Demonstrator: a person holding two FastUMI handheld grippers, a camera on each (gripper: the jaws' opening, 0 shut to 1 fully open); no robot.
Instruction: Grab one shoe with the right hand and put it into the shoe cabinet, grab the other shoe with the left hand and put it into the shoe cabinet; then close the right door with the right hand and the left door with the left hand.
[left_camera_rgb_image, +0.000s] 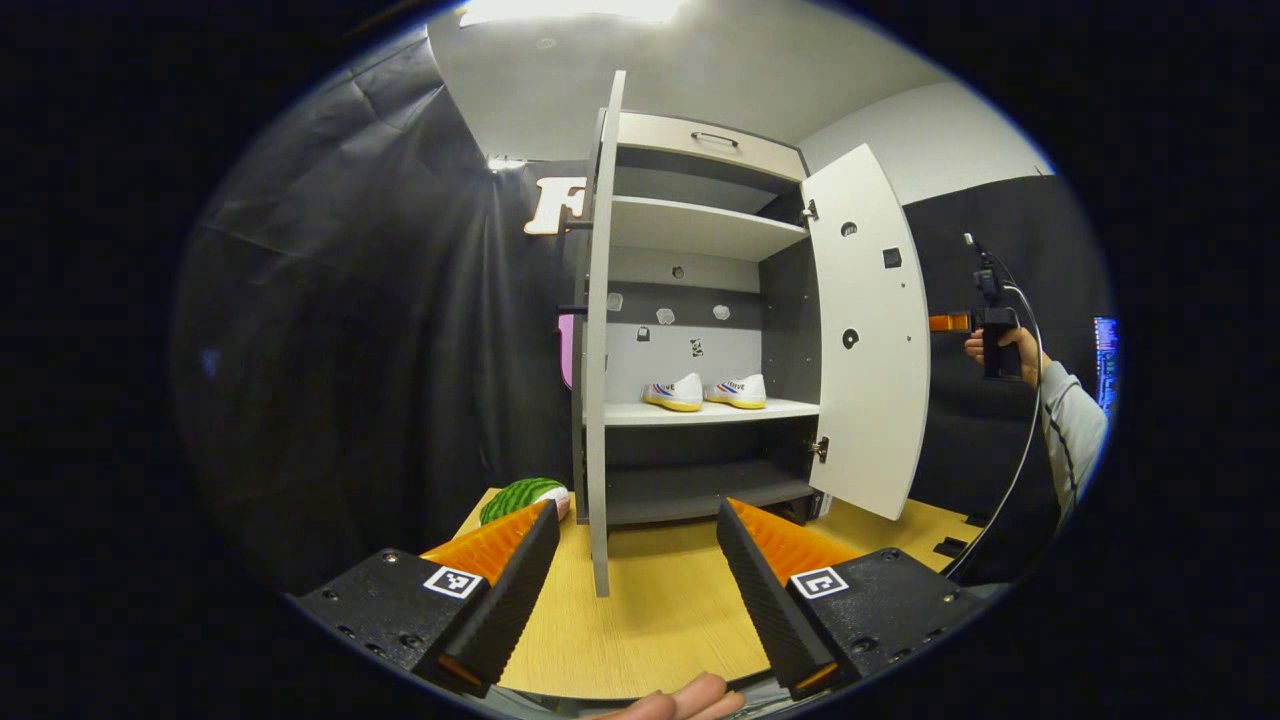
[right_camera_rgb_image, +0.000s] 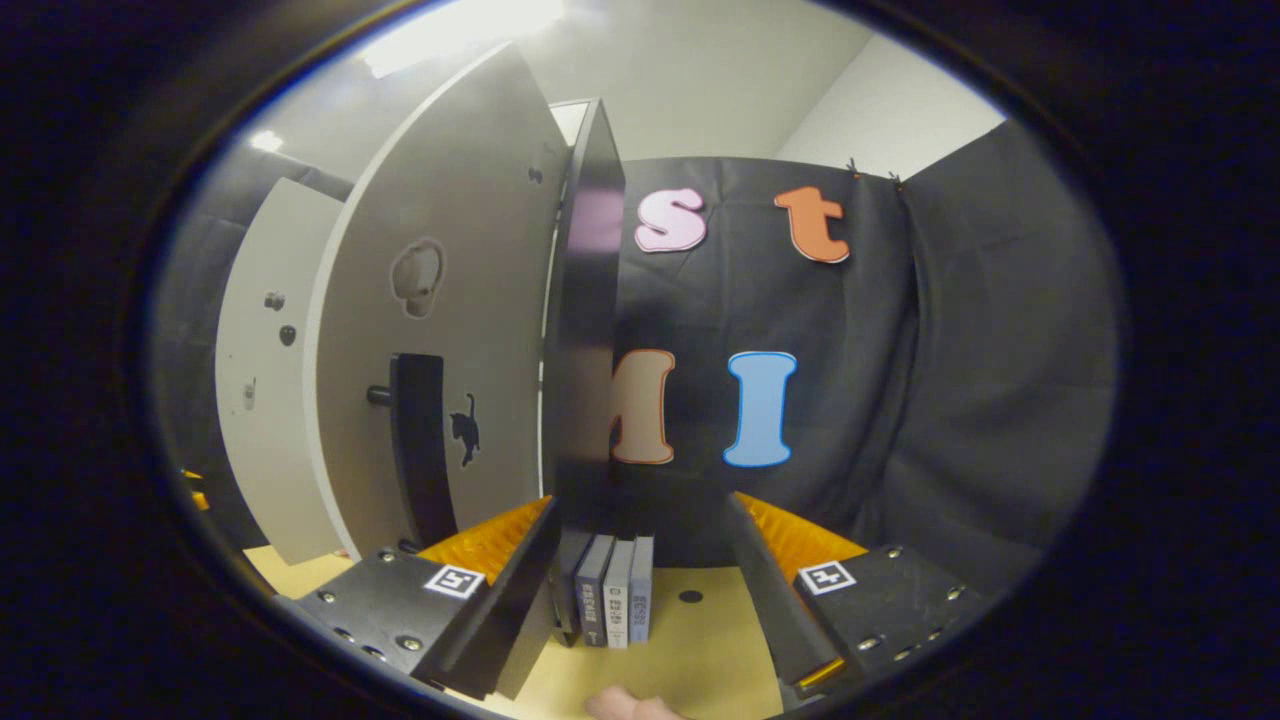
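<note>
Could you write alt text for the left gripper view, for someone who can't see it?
An open shoe cabinet stands on a wooden table, both doors swung wide, with two white shoes side by side on its middle shelf. The left gripper is open in front, empty. Beyond the right door, a hand holds the right gripper.

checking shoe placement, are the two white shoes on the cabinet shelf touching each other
Apart. The left gripper view shows the left white shoe and right white shoe side by side on the white shelf, grey back panel visible between them.
</note>
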